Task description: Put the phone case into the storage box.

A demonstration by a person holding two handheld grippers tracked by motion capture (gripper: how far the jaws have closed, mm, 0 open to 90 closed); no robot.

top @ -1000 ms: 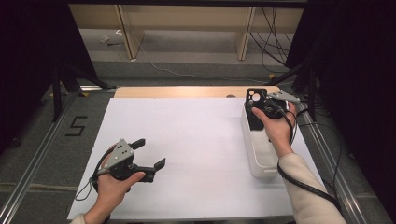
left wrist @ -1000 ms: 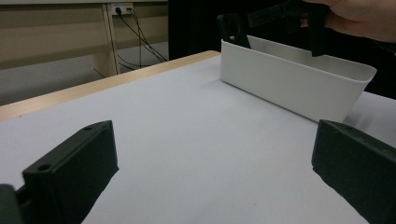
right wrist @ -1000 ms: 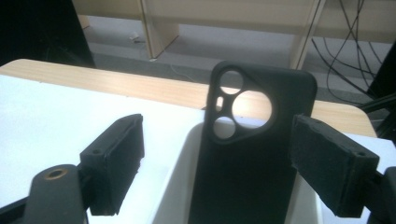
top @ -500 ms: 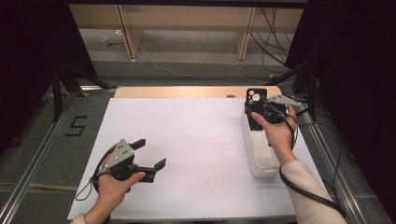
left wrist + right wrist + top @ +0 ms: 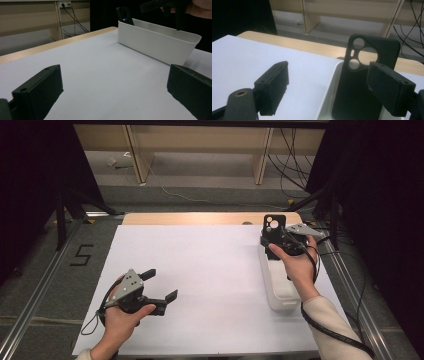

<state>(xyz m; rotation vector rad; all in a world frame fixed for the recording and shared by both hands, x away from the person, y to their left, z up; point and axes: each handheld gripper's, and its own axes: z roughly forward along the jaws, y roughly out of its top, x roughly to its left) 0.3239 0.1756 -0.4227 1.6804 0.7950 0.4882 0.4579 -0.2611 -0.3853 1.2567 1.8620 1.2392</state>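
A black phone case [image 5: 362, 72] with round camera cut-outs stands upright against the far end wall of a long white bin [image 5: 280, 292]. In the high view the case [image 5: 274, 224] rises above the bin's far rim. My right gripper [image 5: 330, 85] hovers over the bin just short of the case. Its jaws stand open, and the case lies beyond them, partly behind the right-hand jaw. My left gripper [image 5: 160, 285] rests low over the white sheet at the near left, open with nothing between its jaws. In the left gripper view [image 5: 113, 92] it faces the bin [image 5: 160, 42].
A white sheet [image 5: 210, 270] covers most of the table, with a bare wooden strip [image 5: 200, 218] along the far edge. Metal rails [image 5: 45, 285] run along both sides. Cables trail on the floor beyond the table.
My right gripper has drawn back slightly toward the near side, away from the phone case, which still stands in the bin. The left gripper has kept still.
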